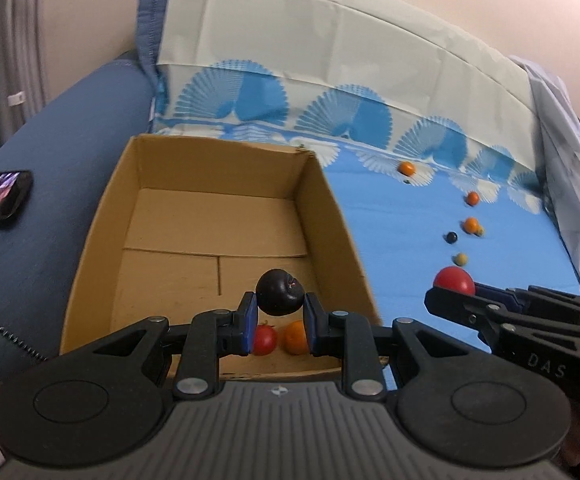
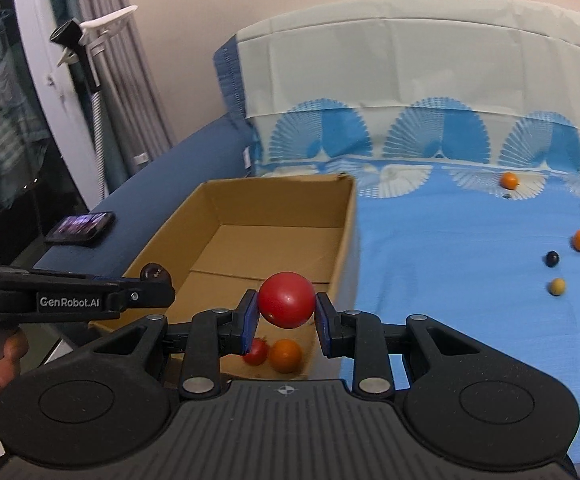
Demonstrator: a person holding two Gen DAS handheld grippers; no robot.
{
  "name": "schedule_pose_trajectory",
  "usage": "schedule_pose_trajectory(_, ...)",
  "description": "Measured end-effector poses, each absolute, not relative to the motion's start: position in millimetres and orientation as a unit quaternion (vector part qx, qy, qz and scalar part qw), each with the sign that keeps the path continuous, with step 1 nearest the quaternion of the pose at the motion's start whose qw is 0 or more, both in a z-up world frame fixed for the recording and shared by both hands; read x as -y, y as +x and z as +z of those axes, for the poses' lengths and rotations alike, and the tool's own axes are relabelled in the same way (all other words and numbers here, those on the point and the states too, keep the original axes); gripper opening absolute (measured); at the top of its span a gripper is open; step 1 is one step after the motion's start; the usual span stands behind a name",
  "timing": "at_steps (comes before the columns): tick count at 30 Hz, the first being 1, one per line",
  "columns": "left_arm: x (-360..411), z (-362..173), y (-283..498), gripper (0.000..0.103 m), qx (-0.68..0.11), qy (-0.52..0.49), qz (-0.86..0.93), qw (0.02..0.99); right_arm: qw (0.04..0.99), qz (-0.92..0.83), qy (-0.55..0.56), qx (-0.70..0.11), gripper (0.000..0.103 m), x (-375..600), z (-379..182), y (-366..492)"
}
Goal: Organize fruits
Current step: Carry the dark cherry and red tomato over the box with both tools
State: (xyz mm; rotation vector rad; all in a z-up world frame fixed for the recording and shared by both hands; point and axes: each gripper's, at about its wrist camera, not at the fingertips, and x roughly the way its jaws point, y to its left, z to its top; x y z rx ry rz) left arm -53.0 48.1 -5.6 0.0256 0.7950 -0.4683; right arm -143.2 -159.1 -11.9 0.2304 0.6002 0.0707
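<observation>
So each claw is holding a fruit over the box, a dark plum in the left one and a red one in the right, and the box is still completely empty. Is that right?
Not quite: the cardboard box is not empty. The left wrist view shows a small red fruit and an orange fruit already lying in its near corner. The rest holds: the left gripper grips the dark plum and the right gripper grips the red fruit.

A dark plum [image 1: 279,293], round and glossy, is in the lower middle of the left wrist view, above the open cardboard box [image 1: 90,240]. A red tomato [image 2: 287,300] is in the lower middle of the right wrist view, also over the box. Inside the box, in its near corner, lie a smaller red tomato [image 1: 265,340] and an orange [image 1: 295,337], side by side. At the right of the frame, small fruits lie scattered on the blue sheet: three oranges [image 1: 406,167], one dark fruit [image 1: 452,237] and one pale yellow fruit [image 1: 461,258].
</observation>
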Motion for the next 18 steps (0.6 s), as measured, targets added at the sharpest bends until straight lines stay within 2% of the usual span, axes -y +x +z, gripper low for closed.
schedule_pose_trajectory(18,-64,-10,-29,0.027,-0.387,0.003,-0.196,0.901,0.942,0.036,0.106,-0.317,0.031,145,-26,-125)
